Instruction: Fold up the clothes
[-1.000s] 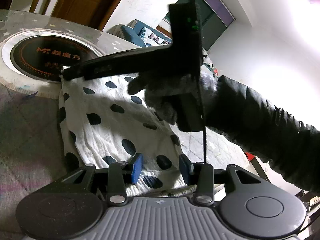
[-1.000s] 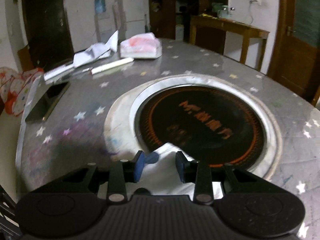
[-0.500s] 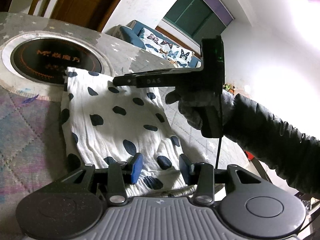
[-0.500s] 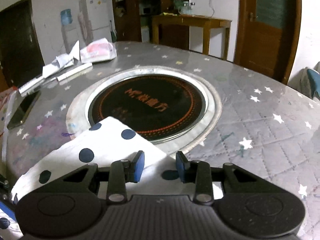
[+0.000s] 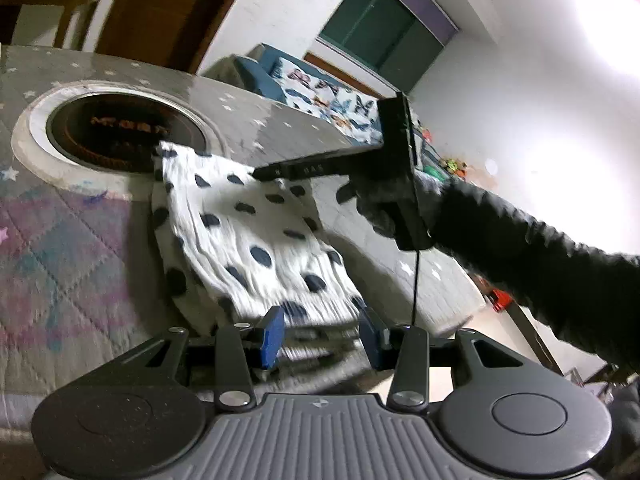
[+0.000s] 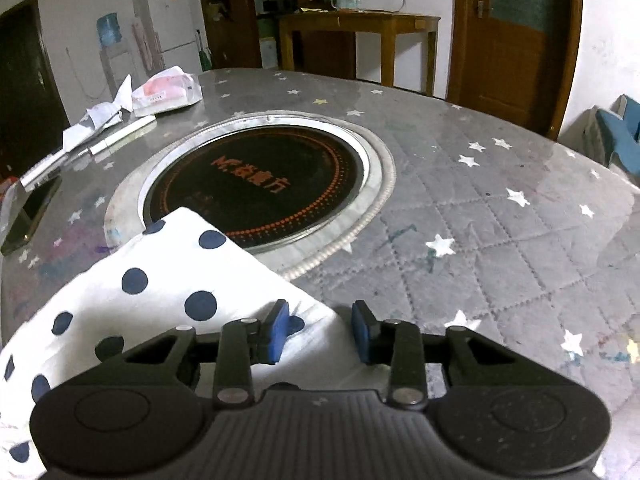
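A white garment with dark blue dots (image 5: 248, 236) lies folded on the grey star-patterned table; its far corner reaches the round cooktop. My left gripper (image 5: 322, 334) is open, its blue pads at the garment's near edge, which is blurred. My right gripper shows in the left wrist view (image 5: 260, 171) as a dark bar with its tip over the garment's far right edge. In the right wrist view the right gripper (image 6: 322, 330) is open, with the garment (image 6: 168, 280) under its left pad and to the left.
A round black induction cooktop (image 6: 256, 184) with a metal ring is set into the table. A tissue pack (image 6: 166, 94), crumpled paper, a white tube and a phone (image 6: 30, 212) lie at the table's far left. A blue sofa (image 5: 316, 92) stands beyond the table.
My right gripper has drawn back from the garment's far corner toward its right edge and lifted away. The garment now lies flat. The left gripper has barely moved.
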`<state>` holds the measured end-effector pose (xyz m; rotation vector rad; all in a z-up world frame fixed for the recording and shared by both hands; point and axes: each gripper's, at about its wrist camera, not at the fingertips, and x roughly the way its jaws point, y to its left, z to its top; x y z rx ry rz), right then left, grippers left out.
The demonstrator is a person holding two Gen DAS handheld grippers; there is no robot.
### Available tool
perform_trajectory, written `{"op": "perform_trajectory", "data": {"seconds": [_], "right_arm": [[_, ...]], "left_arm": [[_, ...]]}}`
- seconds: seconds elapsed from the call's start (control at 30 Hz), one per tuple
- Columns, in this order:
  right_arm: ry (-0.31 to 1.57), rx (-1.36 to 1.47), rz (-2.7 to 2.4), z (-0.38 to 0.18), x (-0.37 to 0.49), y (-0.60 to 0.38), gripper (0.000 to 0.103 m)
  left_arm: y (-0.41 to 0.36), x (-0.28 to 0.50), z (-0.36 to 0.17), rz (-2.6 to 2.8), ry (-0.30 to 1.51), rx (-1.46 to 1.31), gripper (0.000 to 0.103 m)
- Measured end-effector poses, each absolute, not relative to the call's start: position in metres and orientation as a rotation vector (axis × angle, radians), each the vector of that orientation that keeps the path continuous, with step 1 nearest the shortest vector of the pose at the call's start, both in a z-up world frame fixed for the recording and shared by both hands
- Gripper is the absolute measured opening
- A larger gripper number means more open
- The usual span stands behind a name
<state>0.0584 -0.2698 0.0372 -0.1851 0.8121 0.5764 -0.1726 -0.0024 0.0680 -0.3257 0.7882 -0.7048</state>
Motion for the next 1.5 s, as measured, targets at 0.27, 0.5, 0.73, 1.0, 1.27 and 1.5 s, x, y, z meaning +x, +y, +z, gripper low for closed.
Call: {"op": "perform_trajectory", "data": {"seconds": [0.27, 0.5, 0.73, 1.0, 1.27, 1.5], "right_arm": [[0.814, -0.189, 0.447, 0.040, 0.038, -0.302, 0.028], [0.829, -0.181, 0.382, 0.041, 0.015, -0.329, 0.028], [0.830, -0.194, 0.284, 0.043, -0.019, -0.349, 0.028], [0.813, -0.159, 0.208, 0.042, -0.063, -0.362, 0.028], [0.766, -0.215, 0.195, 0.055, -0.096, -0.351, 0.029], [0.670, -0.214, 0.374, 0.083, -0.102, -0.313, 0.029]], "left_arm": [[-0.006, -0.162, 0.044, -0.706, 0.872, -0.333, 0.045], [-0.003, -0.142, 0.031, -0.651, 0.897, -0.372, 0.043], [-0.001, -0.110, 0.033, -0.611, 0.861, -0.369, 0.043], [0.000, -0.061, 0.032, -0.596, 0.852, -0.357, 0.043], [0.012, -0.060, 0.047, -0.579, 0.855, -0.289, 0.045], [0.020, -0.072, 0.063, -0.539, 0.796, -0.355, 0.047]]}}
